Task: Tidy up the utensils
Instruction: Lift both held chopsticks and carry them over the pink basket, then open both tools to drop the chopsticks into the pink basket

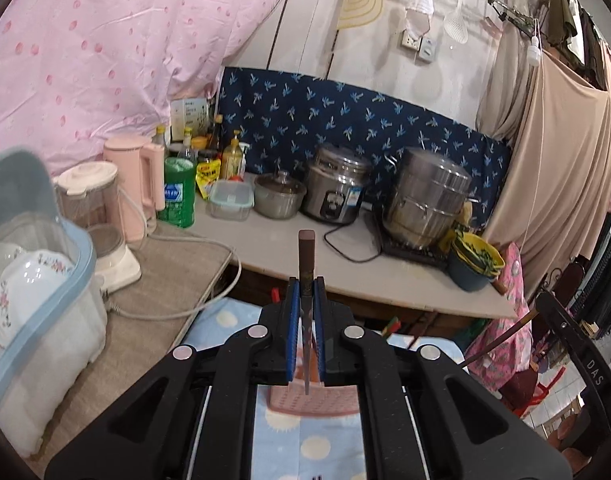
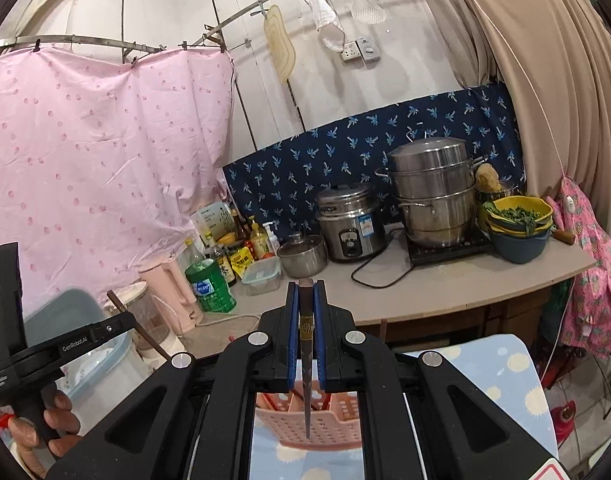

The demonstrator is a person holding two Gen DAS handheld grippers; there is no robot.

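Holding a Chopstick in Each Pair of Tongs

Gripping is the state of both tools right now. My left tongs (image 1: 306,280) are closed on a dark chopstick (image 1: 306,256), its squared butt poking out toward twelve o'clock and its thin tip running back toward six, hanging over the pink basket (image 1: 313,402). My right tongs (image 2: 306,286) are clamped the same way on a second chopstick (image 2: 306,300), tip also pointing at six above that basket (image 2: 309,428). I pinch each stick near its thick end, I think, so the narrow tip stays free to drop into a slot.

The basket sits on the blue cloth (image 1: 281,448), directly below both tips, which is why I keep the sticks lengthwise between the pads rather than crosswise. In the right view red sticks (image 2: 265,402) already lean in the basket at about seven o'clock of my tip, so I judge the sorting is partly done.

My left hand (image 2: 45,428) shows at eight o'clock in the right view, wrapped around its handle. The counter (image 1: 273,240) with the pots lies beyond, at twelve, well apart from the basket.
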